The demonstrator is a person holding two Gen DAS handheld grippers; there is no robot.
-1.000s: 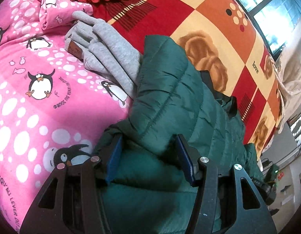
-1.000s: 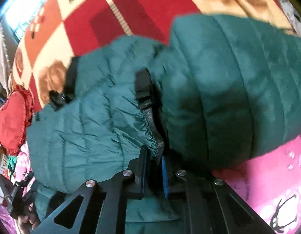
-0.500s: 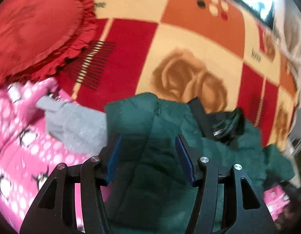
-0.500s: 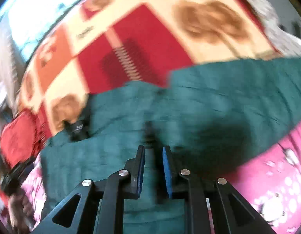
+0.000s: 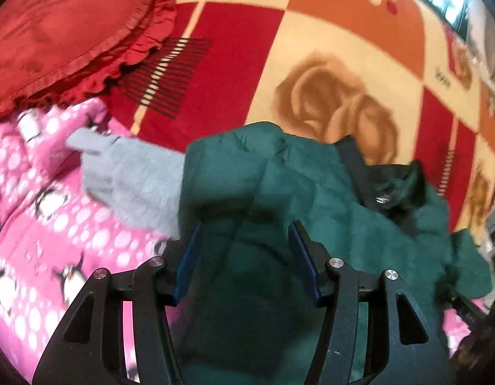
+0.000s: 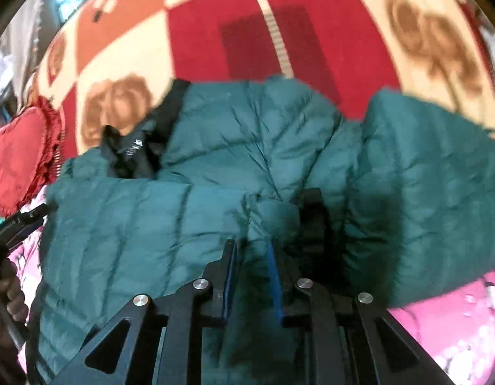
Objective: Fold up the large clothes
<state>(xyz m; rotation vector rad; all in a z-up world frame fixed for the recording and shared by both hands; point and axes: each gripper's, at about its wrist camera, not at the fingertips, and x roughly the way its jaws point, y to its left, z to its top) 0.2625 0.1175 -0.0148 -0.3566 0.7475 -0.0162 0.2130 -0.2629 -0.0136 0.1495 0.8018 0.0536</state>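
Note:
A dark green quilted puffer jacket [image 5: 279,192] lies bunched on the bed, its black collar lining [image 5: 385,192] showing. My left gripper [image 5: 245,234] is open above the jacket's near part, nothing between its jaws. In the right wrist view the jacket [image 6: 215,166] fills the middle, with a black strap [image 6: 311,218] just ahead. My right gripper [image 6: 252,250] stands a little open over a jacket fold, its jaws not clamped on the fabric.
A grey knit garment [image 5: 132,176] lies left of the jacket on a pink penguin-print blanket [image 5: 38,224]. A red ruffled cushion [image 5: 64,29] sits at the far left. A red, orange and cream rose-pattern blanket [image 5: 327,64] covers the bed beyond.
Both grippers have pulled back and up from the jacket. My right gripper, shut on the jacket's edge a second ago, has opened a little and let go. My left gripper stays open.

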